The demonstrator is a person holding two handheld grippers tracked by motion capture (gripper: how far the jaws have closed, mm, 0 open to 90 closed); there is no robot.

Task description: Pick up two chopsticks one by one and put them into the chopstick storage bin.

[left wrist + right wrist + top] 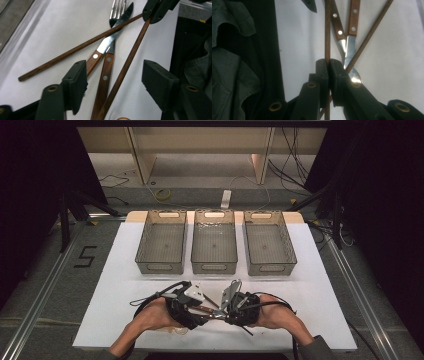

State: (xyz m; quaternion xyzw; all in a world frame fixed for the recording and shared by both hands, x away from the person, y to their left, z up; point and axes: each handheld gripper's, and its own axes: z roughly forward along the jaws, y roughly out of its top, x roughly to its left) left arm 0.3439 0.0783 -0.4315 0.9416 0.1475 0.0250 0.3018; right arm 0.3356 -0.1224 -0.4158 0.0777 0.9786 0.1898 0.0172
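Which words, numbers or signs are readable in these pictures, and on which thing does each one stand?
"5": black digit marked on the grey floor, left of the white table.
Baskets, knife, fork and chopsticks: no text or brand to be seen on them.

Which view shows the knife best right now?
The left gripper view: the knife lies whole, blade crossing the fork. The right gripper view shows its handle and part of the blade; the high view, only a sliver between the grippers.
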